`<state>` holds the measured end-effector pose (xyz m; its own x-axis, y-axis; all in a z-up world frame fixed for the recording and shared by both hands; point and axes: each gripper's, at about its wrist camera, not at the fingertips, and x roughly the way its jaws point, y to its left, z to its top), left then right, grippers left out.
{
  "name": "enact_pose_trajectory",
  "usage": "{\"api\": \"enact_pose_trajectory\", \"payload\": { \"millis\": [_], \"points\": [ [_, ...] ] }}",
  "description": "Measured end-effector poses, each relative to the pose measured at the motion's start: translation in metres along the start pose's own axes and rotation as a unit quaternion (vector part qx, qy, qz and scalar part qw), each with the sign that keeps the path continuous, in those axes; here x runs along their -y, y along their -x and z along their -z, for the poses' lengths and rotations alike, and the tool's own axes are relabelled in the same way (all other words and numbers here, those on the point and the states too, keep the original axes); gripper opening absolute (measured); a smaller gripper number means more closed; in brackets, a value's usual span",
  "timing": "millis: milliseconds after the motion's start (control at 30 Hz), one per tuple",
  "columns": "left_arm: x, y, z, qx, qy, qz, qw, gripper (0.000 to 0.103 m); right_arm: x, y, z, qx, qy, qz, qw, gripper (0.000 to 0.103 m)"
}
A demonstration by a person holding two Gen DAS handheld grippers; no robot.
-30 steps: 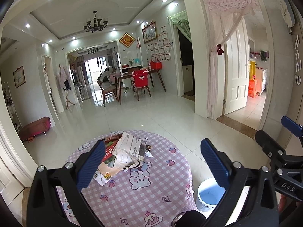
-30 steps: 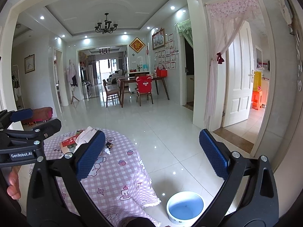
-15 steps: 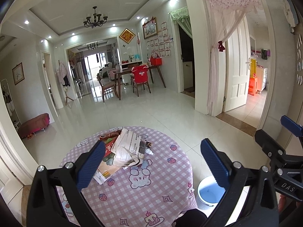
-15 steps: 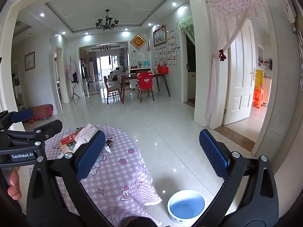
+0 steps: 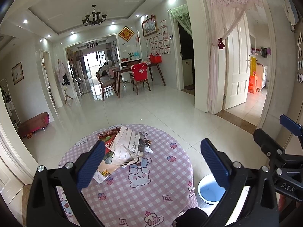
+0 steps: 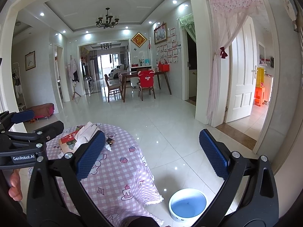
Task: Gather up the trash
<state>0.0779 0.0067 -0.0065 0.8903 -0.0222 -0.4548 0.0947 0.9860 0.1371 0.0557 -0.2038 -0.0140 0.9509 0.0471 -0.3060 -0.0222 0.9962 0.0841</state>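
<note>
A pile of trash lies on the round table with a pink checked cloth (image 5: 144,194): crumpled newspaper (image 5: 126,145), a red printed package (image 5: 108,140), a small white bottle (image 5: 148,150) and a dark wrapper (image 5: 147,142). My left gripper (image 5: 153,166) is open and empty, held above the table just short of the pile. My right gripper (image 6: 151,153) is open and empty, to the right of the table (image 6: 117,170), above the floor. The pile (image 6: 83,135) also shows in the right wrist view. A white bin with a blue liner (image 6: 187,205) stands on the floor right of the table; it also shows in the left wrist view (image 5: 209,191).
Glossy white tile floor (image 6: 161,124) stretches ahead. A dining table with chairs (image 5: 136,75) stands far back. A curtained doorway with a white door (image 5: 236,71) is at the right. A red bench (image 5: 34,122) sits by the left wall.
Both grippers have shifted slightly; the table and pile sit a bit higher in the left view. Both stay open and empty.
</note>
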Motion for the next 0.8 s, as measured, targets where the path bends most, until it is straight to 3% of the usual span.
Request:
{"api": "enact_pose_trajectory", "payload": {
  "millis": [800],
  "points": [
    [-0.001,-0.005,0.003,-0.004,0.0,-0.001,1.0,0.099,-0.003,-0.012,0.005,-0.008,-0.001,-0.007,1.0,0.097]
  ]
}}
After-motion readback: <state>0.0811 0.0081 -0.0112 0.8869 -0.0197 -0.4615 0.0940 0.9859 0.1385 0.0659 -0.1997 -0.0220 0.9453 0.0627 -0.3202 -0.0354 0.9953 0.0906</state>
